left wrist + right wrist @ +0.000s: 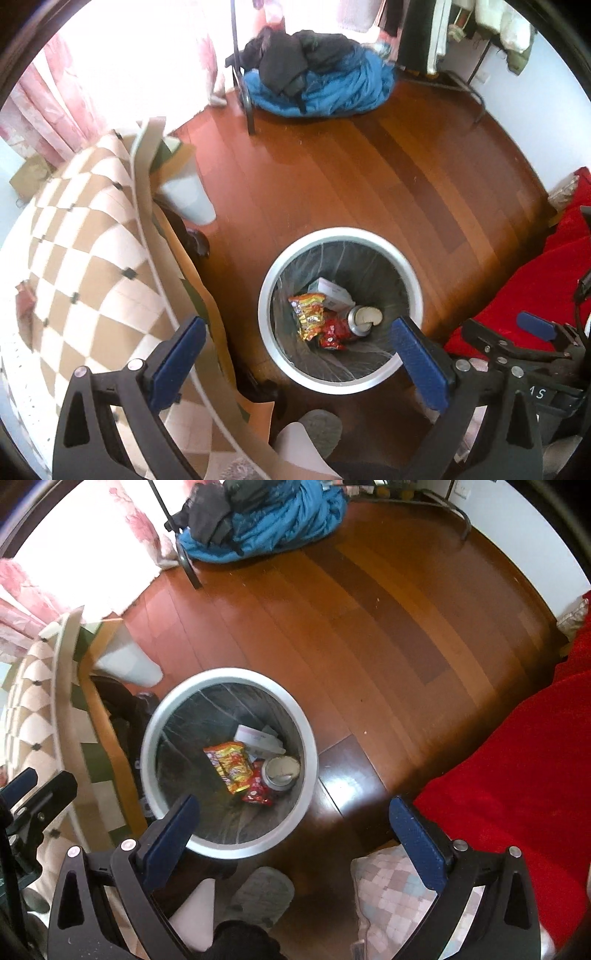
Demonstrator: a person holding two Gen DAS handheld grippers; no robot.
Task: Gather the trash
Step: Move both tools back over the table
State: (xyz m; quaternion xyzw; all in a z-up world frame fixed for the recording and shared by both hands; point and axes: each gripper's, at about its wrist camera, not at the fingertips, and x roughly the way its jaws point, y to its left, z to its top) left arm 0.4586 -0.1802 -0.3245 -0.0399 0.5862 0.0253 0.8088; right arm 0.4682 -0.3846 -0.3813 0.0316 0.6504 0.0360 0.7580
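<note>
Both grippers hung over the round white-rimmed bin that stood on the wooden floor. The left gripper had its blue-padded jaws spread wide with nothing between them — the bin's mouth showed straight through the gap. The right gripper was likewise released and empty, its left finger over the bin's near rim.

The trash lay at the bottom of the lined bin: a yellow-and-orange snack wrapper, a red wrapper touching it, a silver can lying just beside them, and a white carton behind.

A checked cover draped the furniture to the left, a red blanket lay to the right, and a heap of blue and dark clothes sat well apart at the far side — beside a black metal stand.
</note>
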